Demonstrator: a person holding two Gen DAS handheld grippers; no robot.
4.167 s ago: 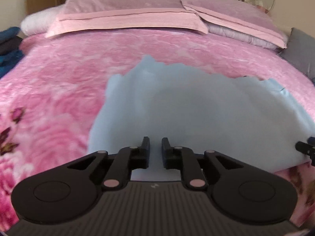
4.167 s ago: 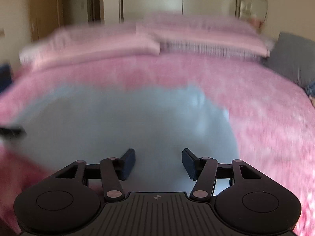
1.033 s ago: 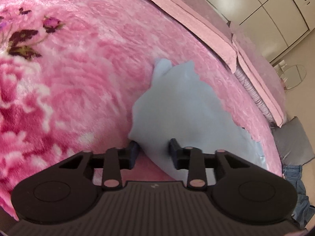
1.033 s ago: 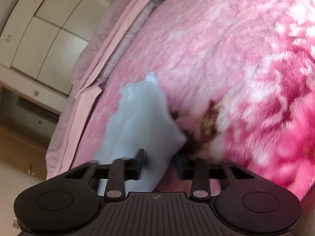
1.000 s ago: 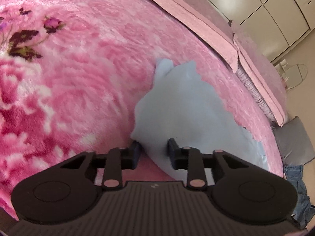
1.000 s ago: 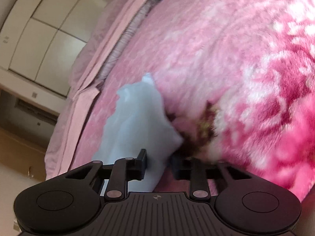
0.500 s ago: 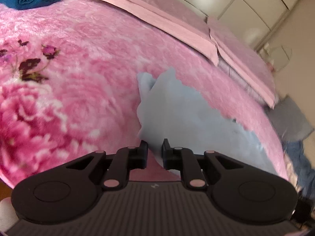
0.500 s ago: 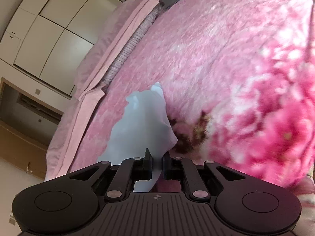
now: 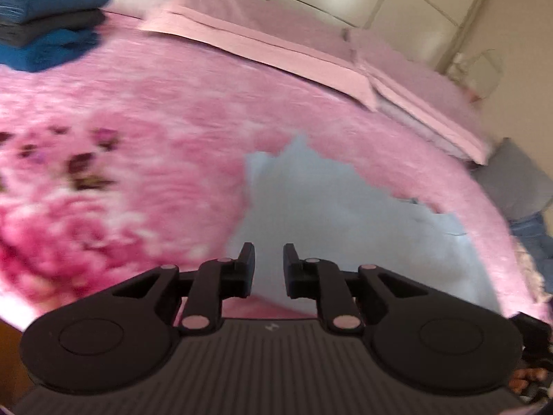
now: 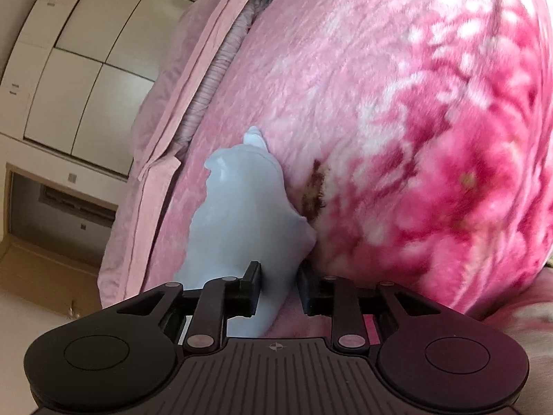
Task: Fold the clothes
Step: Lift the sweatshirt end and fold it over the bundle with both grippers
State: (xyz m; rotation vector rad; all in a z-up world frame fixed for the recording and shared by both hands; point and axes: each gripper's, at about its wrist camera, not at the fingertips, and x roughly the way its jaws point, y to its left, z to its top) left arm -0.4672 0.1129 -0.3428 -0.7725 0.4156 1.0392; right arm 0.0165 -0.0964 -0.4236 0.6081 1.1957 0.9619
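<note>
A light blue garment (image 9: 345, 214) lies spread on the pink floral bedspread (image 9: 138, 131). My left gripper (image 9: 269, 265) is over its near left edge, jaws a little apart with blue cloth between them; the view is blurred. In the right wrist view the same garment (image 10: 242, 214) runs away from the camera. My right gripper (image 10: 279, 285) is at its near corner, jaws apart, with the cloth between them against the left finger (image 10: 254, 285).
Pink pillows (image 9: 262, 34) lie at the head of the bed. A stack of folded blue and grey clothes (image 9: 45, 27) sits at the far left. A grey cushion (image 9: 515, 180) and jeans (image 9: 532, 235) are at the right edge. Wardrobe doors (image 10: 79, 58) stand behind.
Both grippers closed on the garment's near corners half a second ago. The right jaws now stand wider apart, the left slightly wider. The left view has swung level and shows more of the bed.
</note>
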